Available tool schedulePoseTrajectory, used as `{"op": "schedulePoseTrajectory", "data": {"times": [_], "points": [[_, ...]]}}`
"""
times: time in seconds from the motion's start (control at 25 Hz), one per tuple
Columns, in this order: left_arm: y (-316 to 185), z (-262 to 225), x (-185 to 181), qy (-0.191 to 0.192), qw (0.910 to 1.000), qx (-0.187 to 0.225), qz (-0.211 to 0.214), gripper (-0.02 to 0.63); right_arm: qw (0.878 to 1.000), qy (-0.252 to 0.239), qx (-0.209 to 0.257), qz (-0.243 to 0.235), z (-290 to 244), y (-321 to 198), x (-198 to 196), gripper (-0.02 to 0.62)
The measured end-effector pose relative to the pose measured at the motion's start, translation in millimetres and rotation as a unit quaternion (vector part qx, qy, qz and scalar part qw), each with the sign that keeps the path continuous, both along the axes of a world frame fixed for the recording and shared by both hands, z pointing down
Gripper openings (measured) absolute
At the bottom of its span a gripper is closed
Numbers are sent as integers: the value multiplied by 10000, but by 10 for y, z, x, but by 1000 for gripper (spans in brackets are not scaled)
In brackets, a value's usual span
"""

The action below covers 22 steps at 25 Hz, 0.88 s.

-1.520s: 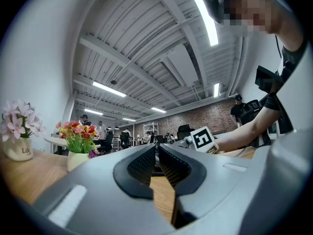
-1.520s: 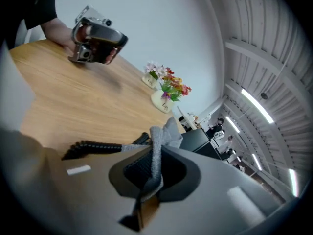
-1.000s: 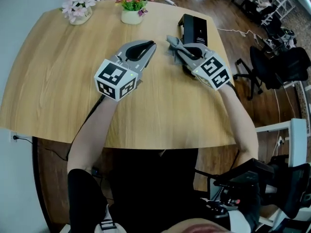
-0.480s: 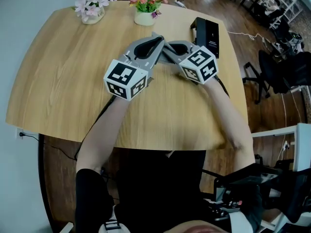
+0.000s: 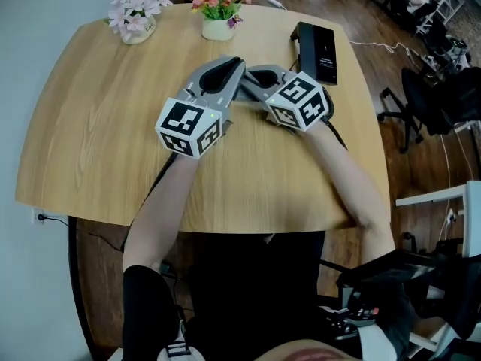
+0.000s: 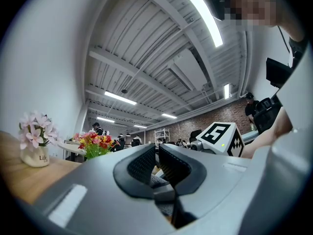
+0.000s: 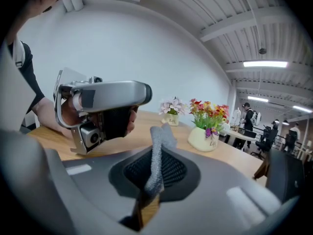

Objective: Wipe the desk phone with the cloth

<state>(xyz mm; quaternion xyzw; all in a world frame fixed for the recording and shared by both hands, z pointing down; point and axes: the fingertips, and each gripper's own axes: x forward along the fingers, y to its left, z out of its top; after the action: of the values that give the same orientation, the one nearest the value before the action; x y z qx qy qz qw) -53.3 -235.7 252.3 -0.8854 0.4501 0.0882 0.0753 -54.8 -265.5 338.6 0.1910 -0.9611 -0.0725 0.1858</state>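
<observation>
- You hold two grippers over one round wooden tabletop [image 5: 90, 126], close together in the upper middle of the head view, each with one marker cube at its back.
- Your right gripper [image 7: 152, 173] is pinching one grey cloth [image 7: 157, 141]. A strip of it stands up from between the pressed jaws in the right gripper view.
- Your left gripper [image 6: 156, 161] has its two pads a narrow gap apart, and nothing is clamped there. A bit of grey fabric shows low in the gap, but whether it touches the pads cannot be told.
- In the right gripper view, the left gripper sits at the left of the frame with its tip just above and left of the cloth's top end, apart from it.
- The one desk phone [image 5: 319, 50], black, lies on the tabletop at the upper right of the head view, just beyond the right gripper's cube [image 5: 299, 100]. Neither the cloth nor a gripper touches it.
- Two flower pots stand at the top edge of the tabletop: one with pale pink flowers [image 5: 134, 15] at the upper left, and one white pot [image 5: 218, 28] of red and yellow flowers nearer the middle, just above the two gripper tips.
</observation>
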Motion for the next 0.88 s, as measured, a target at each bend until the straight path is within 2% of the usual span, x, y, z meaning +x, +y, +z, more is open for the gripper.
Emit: {"op": "schedulePoseTrajectory", "data": {"times": [0.36,0.88], "points": [[-32,44,-18,-69,9999,-19,-83,28,9990,2,278,-351,-32,235,-120,20],[-91,123,-62,-141,9997,-147,-164,27,9983,48,410,-413,-25,326,-85,20]]}}
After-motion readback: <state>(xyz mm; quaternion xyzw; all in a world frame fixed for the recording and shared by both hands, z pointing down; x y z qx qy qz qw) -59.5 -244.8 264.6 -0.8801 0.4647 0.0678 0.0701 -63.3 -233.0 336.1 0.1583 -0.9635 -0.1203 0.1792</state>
